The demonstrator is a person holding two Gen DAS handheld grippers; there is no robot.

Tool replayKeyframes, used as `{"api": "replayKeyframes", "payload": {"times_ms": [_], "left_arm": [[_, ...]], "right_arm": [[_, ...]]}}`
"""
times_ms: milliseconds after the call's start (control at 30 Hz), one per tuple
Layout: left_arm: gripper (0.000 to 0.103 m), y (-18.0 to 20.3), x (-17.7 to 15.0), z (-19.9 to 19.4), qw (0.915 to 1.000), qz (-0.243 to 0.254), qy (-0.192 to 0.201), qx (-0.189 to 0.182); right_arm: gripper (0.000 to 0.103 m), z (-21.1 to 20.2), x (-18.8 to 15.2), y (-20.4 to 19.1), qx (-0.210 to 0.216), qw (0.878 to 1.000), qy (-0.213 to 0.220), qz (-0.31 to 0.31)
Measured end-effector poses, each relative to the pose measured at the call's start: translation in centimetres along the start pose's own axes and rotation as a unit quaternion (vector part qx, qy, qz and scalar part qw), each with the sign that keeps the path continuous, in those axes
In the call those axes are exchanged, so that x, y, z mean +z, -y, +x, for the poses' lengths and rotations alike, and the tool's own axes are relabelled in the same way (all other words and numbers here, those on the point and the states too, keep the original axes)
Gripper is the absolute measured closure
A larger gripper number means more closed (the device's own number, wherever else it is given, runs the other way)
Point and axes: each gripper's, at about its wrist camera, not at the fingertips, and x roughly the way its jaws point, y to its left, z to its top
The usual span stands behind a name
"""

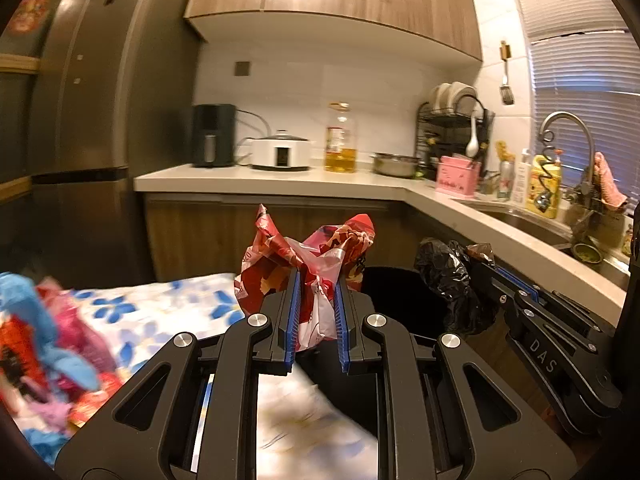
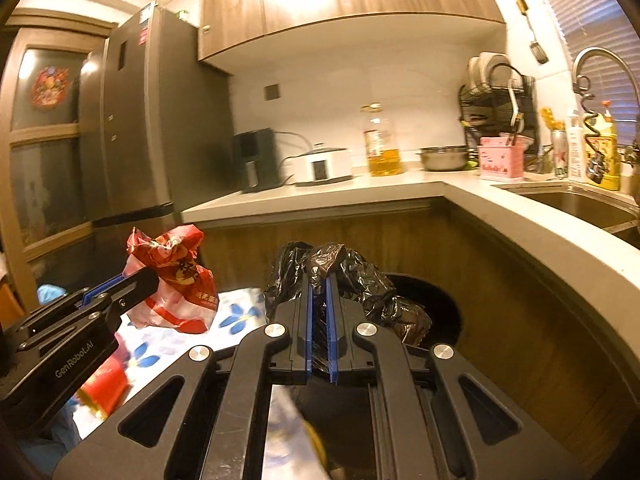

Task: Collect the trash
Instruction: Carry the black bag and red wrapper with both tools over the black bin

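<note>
**Both grippers loaded, bin just ahead**

Nearest the camera, the left gripper (image 1: 316, 280) has its 2 blue pads closed most of the way onto a crumpled red and white wrapper (image 1: 308, 256), which bulges up above the fingertips. Just beside it, the right gripper (image 2: 319, 284) is pinched almost fully together on a fold of the black trash bag (image 2: 360, 280); the rest of the bag hangs slack toward the dark round bin (image 2: 436, 304) below and in front.

Under the left gripper lies a table with a blue-flowered cloth (image 1: 160, 300), and more trash (image 1: 48, 340), blue, pink and red, sits heaped at its left edge, not yet collected. Farther off, the counter (image 1: 280, 180) carries an oil bottle (image 1: 340, 140), a white cooker (image 1: 282, 152) and a dish rack (image 1: 452, 128).

Risks, as I judge them:
- The wrapper is light and springy. If it is let go before it is over the bin mouth, it could drift onto the cloth or the floor.
- The right gripper holds only 1 thin pinch of slippery film. A tug could pull it free and let the bag mouth collapse.
- The 2 grippers are close, so crossing paths could knock the wrapper loose.
</note>
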Motion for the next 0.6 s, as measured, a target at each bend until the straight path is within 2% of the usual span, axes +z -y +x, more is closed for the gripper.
{"api": "replayKeyframes", "payload": {"times_ms": [167,333,600], "left_arm": [[0.088,2.2,0.5,3.1,0.9998,0.004,-0.006,-0.016],[0.088,3.5,0.4,5.8,0.9995,0.008,-0.02,-0.025],[0.087,4.2,-0.1,8.0,0.999,0.012,-0.034,-0.026]], "right_arm": [[0.096,0.9,0.7,2.3,-0.017,1.0,0.009,0.007],[0.096,2.3,0.6,3.7,-0.028,1.0,-0.003,0.012],[0.096,4.1,0.9,4.8,-0.029,0.999,-0.014,0.015]]}}
